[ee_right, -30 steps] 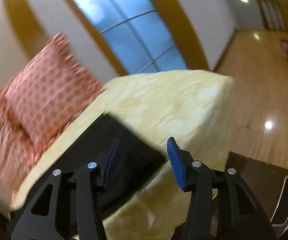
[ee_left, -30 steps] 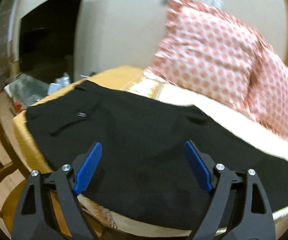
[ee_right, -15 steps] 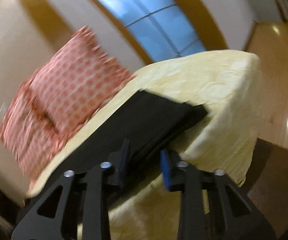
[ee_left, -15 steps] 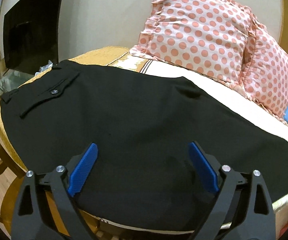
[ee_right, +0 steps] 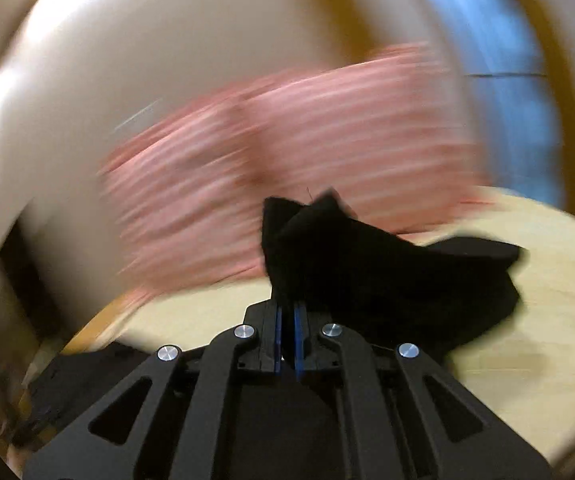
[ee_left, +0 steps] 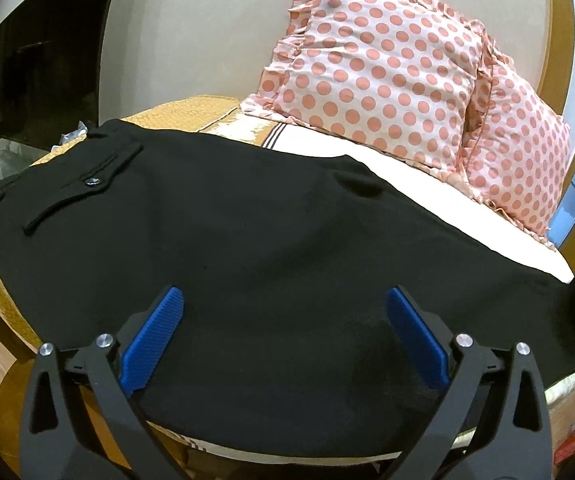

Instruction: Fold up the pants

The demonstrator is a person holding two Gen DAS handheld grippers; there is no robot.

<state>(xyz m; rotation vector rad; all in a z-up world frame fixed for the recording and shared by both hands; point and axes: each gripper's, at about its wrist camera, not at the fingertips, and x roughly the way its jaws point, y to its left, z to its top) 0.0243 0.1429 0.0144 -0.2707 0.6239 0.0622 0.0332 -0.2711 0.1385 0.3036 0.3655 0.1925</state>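
Black pants [ee_left: 247,240] lie spread across the bed, waistband and buttoned back pocket [ee_left: 87,180] at the left, legs running right. My left gripper [ee_left: 283,344] is open, its blue pads wide apart just above the near edge of the pants, holding nothing. In the blurred right wrist view my right gripper [ee_right: 287,336] is shut on the hem end of the pants [ee_right: 367,264], lifting it off the bed so the cloth stands up from the jaws.
Two pink polka-dot pillows [ee_left: 375,64] lean on the wall behind the pants, blurred in the right wrist view [ee_right: 287,152]. The bed has a yellow cover [ee_right: 527,320]. A dark TV screen [ee_left: 43,72] stands at the far left; a window [ee_right: 499,60] at right.
My right gripper closed on the leg hem and lifted it, swinging fast toward the pillows. My left gripper moved in closer over the pants and stayed open.
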